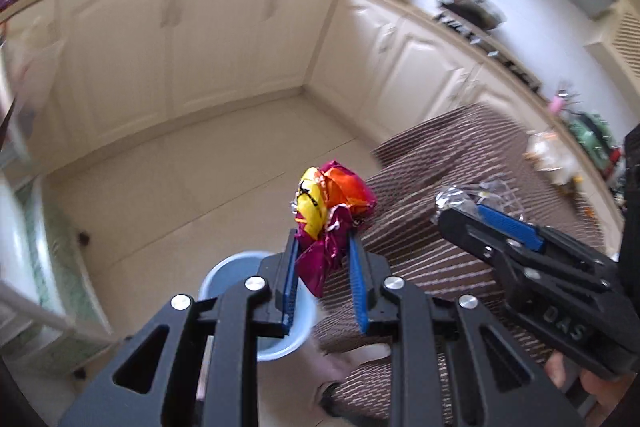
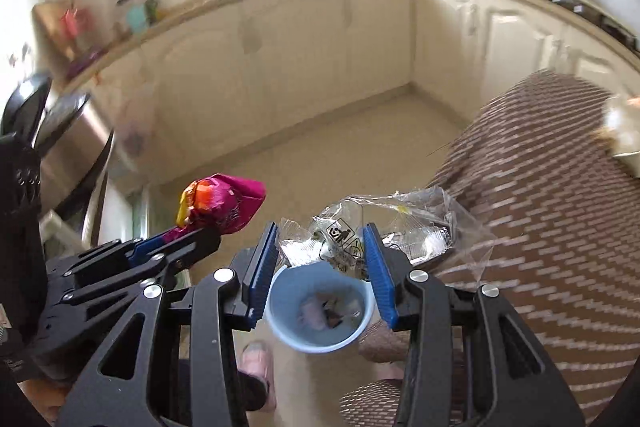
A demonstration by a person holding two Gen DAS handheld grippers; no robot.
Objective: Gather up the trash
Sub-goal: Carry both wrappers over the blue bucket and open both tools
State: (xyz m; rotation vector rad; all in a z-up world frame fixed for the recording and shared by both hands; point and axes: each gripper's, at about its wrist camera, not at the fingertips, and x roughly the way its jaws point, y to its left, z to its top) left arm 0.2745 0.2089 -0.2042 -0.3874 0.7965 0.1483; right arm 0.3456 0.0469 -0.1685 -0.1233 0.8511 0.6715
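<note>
Both claws carry trash above a blue bin on the kitchen floor.

The left claw is closed on a crumpled pink, yellow and orange wrapper. The right claw is clamped on a clear plastic wrapper, directly over the bin, beside the edge of a counter with a striped brown cloth. Scraps lie inside the bin.
</note>
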